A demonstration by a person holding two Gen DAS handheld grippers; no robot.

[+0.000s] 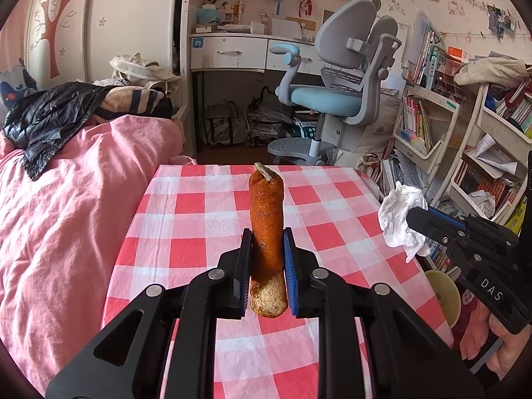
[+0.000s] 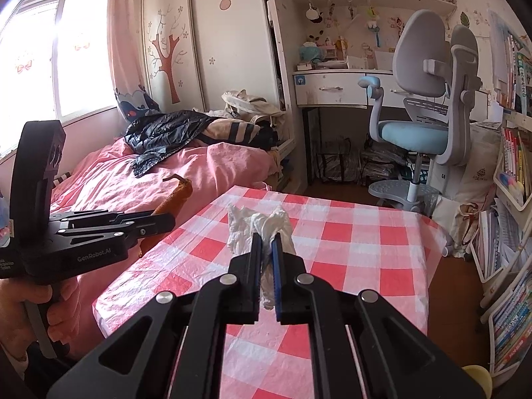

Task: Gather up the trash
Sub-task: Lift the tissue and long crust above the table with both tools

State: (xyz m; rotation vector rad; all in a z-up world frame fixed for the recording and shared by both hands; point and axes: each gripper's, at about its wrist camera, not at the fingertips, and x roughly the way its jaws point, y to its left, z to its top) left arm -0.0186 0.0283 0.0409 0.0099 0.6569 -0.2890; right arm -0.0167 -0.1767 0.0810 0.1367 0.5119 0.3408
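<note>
My left gripper (image 1: 266, 236) is shut on a long dried orange peel (image 1: 266, 209), held upright above the red-and-white checked table (image 1: 206, 212). The peel also shows in the right wrist view (image 2: 176, 196), sticking out of the left gripper (image 2: 166, 221) at the left, over the table's left edge. My right gripper (image 2: 266, 241) is shut on a crumpled white tissue (image 2: 262, 222), held above the table (image 2: 359, 249). In the left wrist view the tissue (image 1: 400, 216) and the right gripper (image 1: 414, 219) sit at the table's right edge.
A pink bed (image 1: 66, 206) with a black jacket (image 1: 46, 119) lies left of the table. A grey and blue desk chair (image 1: 335, 93) and a desk stand behind. Bookshelves (image 1: 472, 153) crowd the right side. A yellow round bin (image 1: 444, 292) stands low by the table's right edge.
</note>
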